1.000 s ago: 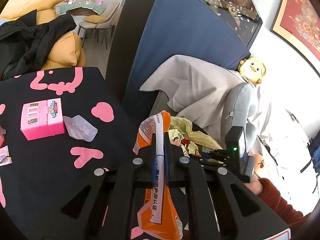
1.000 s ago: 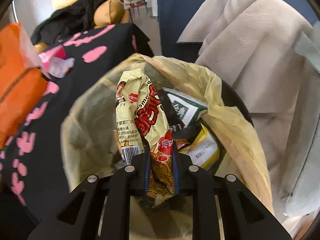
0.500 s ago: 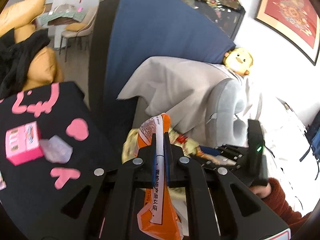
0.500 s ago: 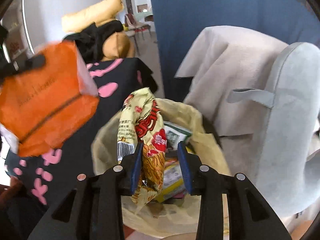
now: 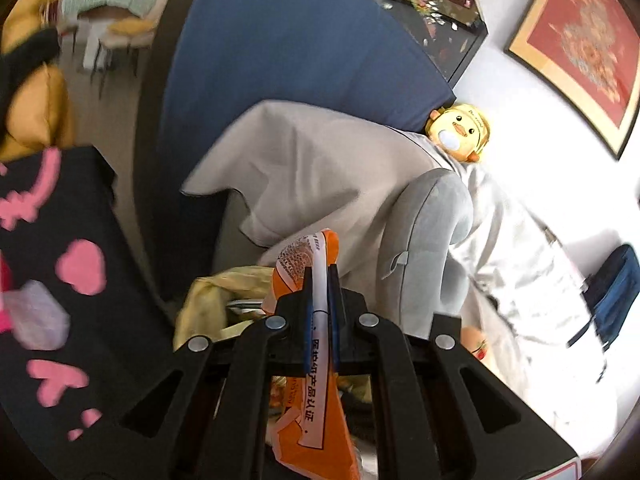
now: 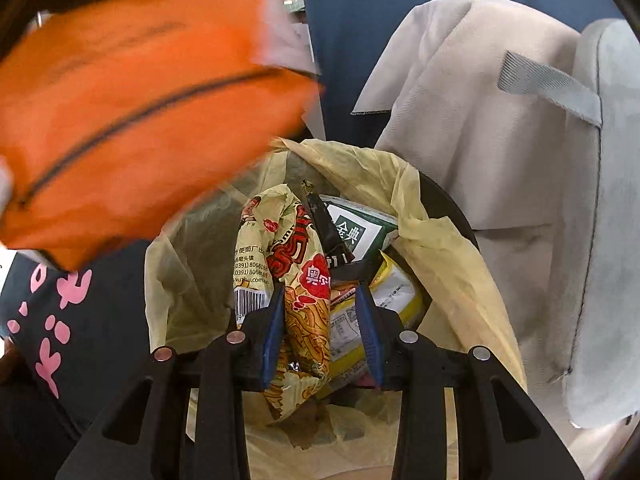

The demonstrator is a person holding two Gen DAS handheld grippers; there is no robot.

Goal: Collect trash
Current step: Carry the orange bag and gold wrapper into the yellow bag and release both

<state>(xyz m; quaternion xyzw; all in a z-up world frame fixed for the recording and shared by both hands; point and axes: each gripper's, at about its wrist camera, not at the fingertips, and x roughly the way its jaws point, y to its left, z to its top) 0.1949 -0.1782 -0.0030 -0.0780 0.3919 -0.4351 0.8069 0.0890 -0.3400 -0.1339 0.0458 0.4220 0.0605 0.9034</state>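
My left gripper (image 5: 320, 280) is shut on an orange snack wrapper (image 5: 316, 400) and holds it over the bin with the yellow liner (image 5: 208, 300). The same wrapper (image 6: 132, 100) fills the upper left of the right wrist view, blurred. My right gripper (image 6: 320, 300) is open above the bin liner (image 6: 440, 240). A yellow and red noodle wrapper (image 6: 292, 280) hangs loose between its fingers, against the left finger (image 6: 274, 320). Several other wrappers lie in the bin, among them a green and white carton (image 6: 356, 232).
A black table with pink shapes (image 5: 72, 320) stands left of the bin, with a clear plastic piece (image 5: 36, 316) near its edge. A grey chair (image 5: 428, 256) draped with beige cloth (image 5: 312, 168) stands right behind the bin. A duck toy (image 5: 460, 132) sits farther back.
My right gripper has opened and the noodle wrapper is no longer pinched. My left gripper has carried the orange wrapper from over the table edge to above the bin.
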